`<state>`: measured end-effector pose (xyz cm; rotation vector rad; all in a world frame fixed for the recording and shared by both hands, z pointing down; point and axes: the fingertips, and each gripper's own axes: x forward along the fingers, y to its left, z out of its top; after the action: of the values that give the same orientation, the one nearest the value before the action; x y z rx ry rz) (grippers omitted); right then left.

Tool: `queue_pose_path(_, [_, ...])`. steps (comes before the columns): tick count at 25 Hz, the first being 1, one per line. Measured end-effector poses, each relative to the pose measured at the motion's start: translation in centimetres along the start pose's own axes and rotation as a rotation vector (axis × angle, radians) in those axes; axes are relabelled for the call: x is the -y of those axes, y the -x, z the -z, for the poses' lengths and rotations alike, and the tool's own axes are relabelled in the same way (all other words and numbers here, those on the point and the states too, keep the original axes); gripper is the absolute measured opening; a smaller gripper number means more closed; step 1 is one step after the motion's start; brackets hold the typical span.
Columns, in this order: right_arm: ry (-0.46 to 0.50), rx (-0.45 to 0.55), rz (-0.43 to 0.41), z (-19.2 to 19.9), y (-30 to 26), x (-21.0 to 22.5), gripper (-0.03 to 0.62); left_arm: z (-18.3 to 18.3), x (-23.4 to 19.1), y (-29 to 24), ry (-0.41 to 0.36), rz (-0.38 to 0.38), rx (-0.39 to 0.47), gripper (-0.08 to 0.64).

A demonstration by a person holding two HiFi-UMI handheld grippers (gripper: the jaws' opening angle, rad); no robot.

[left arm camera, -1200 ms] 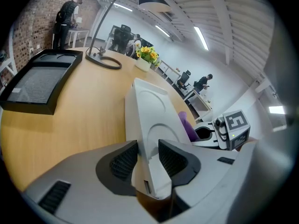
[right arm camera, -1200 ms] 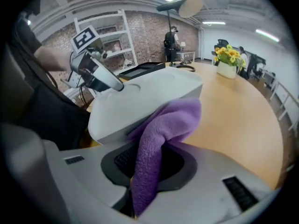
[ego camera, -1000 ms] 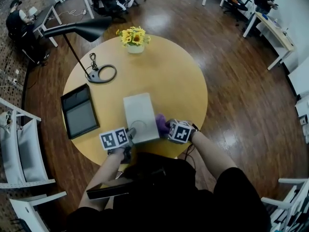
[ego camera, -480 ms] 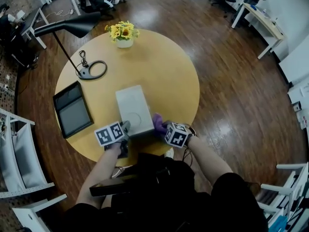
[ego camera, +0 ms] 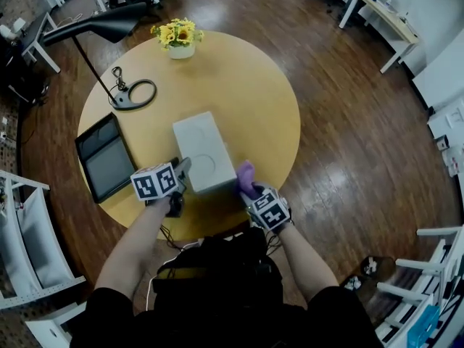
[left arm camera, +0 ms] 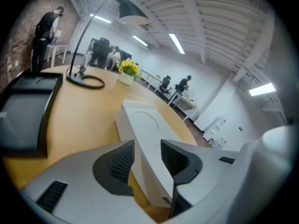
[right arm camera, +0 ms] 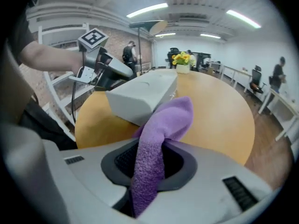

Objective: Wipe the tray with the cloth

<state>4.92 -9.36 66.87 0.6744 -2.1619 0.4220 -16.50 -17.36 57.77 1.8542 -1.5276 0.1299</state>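
The white rectangular tray (ego camera: 201, 151) lies on the round wooden table (ego camera: 254, 100), near its front edge. My left gripper (ego camera: 181, 171) is at the tray's near left corner. In the left gripper view the tray's rim (left arm camera: 145, 125) runs between the jaws of that gripper (left arm camera: 147, 160), which are opening, with a thin gap beside the pads. My right gripper (ego camera: 246, 189) is at the tray's near right corner, shut on the purple cloth (ego camera: 246, 174). The cloth (right arm camera: 161, 125) stands up out of the right gripper (right arm camera: 149, 164), and its tip flops toward the tray (right arm camera: 140, 97).
A black framed tablet (ego camera: 105, 158) lies at the table's left. A black lamp base (ego camera: 134, 93) and a pot of yellow flowers (ego camera: 179, 36) stand at the far side. White chairs (ego camera: 29, 238) are on the left. The table's front edge is right under both grippers.
The head view has shifted. Both grippers stay at the tray's near end. The right gripper with the cloth has drawn back slightly toward the body.
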Motion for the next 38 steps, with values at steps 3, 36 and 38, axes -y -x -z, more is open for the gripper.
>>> queue_pose_path(3, [-0.209, 0.05, -0.021, 0.0, 1.0, -1.7, 0.089, -4.8, -0.6, -2.2, -0.179, 0.047, 0.023, 0.223])
queue_pose_path(36, [0.04, 0.001, -0.195, -8.4, -3.2, 9.7, 0.084, 5.7, -0.8, 4.9, -0.065, -0.04, -0.07, 0.272])
queue_pose_path(38, [0.177, -0.032, -0.177, -7.8, -3.3, 9.4, 0.084, 5.7, -0.8, 4.8, -0.098, -0.066, -0.075, 0.272])
